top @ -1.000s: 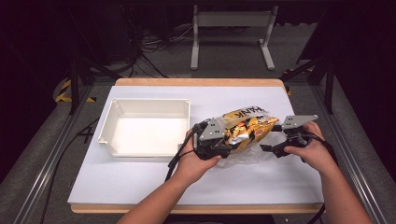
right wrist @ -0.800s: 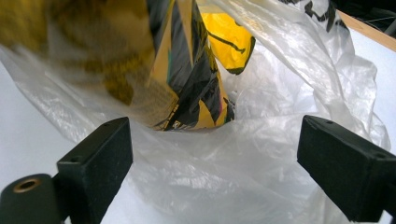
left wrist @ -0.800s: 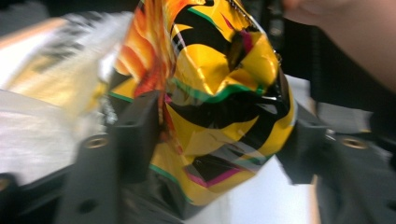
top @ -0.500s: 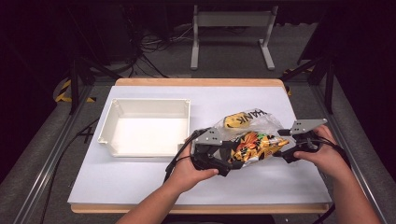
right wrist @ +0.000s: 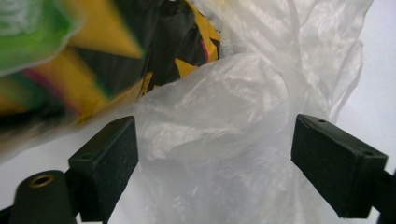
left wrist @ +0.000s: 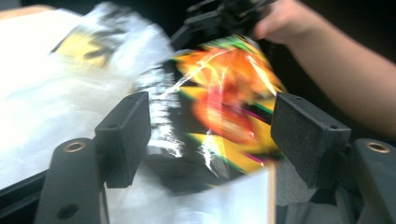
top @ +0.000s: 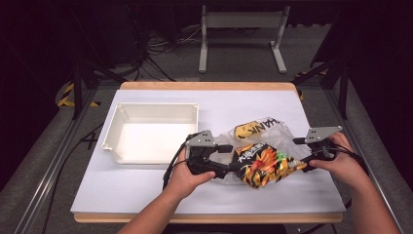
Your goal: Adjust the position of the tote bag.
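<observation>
Since a second ago the left gripper (top: pixel 229 168) has slid toward the near edge of the tabletop (top: pixel 122 195) and its jaws have just been closing a little after springing wide; the orange-and-black snack bag (top: pixel 265 165) has come along and now lies flatter, between the two hands. Around that left gripper, the snack bag's near end sits between the spread jaws, and in the left gripper view neither pad presses it (the picture is smeared, so a light touch on one side cannot be ruled out). The right gripper (right wrist: pixel 215 163) stands with its jaws wide apart, crumpled clear plastic bag (right wrist: pixel 243 130) lying loose between them without being pinched.

Farther out, the plastic bag spreads under and behind the snack bag, with a second yellow-labelled packet (top: pixel 253 129) inside it toward the far side. A white tray (top: pixel 114 144) rests well to the left, apart from both hands.

From the high view comes the layout; the right gripper view alone shows that plastic, not the snack bag, fills its gap, the snack bag lying off to its upper left.
</observation>
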{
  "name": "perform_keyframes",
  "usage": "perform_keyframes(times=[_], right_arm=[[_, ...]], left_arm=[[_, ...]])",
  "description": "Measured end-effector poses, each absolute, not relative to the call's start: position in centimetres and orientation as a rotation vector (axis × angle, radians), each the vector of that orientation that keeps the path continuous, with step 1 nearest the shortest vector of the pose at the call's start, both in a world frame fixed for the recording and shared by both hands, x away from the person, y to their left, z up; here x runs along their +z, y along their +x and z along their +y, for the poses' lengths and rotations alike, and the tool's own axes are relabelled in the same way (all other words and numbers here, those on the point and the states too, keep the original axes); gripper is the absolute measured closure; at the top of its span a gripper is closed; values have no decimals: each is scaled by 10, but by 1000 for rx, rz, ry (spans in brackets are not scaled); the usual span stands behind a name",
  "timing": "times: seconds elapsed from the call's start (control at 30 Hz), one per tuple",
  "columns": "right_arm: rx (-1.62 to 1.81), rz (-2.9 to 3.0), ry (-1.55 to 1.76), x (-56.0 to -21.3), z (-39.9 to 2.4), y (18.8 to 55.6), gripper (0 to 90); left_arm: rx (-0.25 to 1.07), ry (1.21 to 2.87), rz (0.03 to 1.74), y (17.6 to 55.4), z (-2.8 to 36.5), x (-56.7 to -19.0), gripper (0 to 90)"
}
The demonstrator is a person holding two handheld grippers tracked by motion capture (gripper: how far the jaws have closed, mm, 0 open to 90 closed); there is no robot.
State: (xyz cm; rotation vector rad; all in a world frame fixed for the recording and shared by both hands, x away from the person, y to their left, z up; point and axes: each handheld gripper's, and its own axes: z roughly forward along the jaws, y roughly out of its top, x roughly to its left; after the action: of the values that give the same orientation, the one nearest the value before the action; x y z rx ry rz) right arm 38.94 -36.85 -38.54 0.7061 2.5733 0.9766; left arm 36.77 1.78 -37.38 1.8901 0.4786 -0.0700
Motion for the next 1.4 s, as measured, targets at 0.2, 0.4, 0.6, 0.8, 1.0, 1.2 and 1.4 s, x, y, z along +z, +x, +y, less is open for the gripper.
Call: perform_keyframes(times=[0.2,0.4,0.6,0.8,1.0,1.2,1.4], right_arm=[[966,2557,723,-386,-371,392,159],[961,2550,741,-388,-372,395,158],[960,2558,743,-391,-367,397,154],[968,2543,748,-389,-368,398,154],[970,2537,753,-390,-371,397,154],[960,2550,762,-397,-369,399,154],[957,2548,759,-397,-368,401,154]], left_arm=[[-26,1970,590,379,11,-389,376],[-78,1948,528,378,-6,-389,360],[-90,1941,456,376,-30,-387,384],[4,2065,520,381,-37,-392,401],[144,2083,686,391,-17,-401,422],[185,2147,795,396,-2,-413,440],[164,2113,793,394,4,-411,439]])
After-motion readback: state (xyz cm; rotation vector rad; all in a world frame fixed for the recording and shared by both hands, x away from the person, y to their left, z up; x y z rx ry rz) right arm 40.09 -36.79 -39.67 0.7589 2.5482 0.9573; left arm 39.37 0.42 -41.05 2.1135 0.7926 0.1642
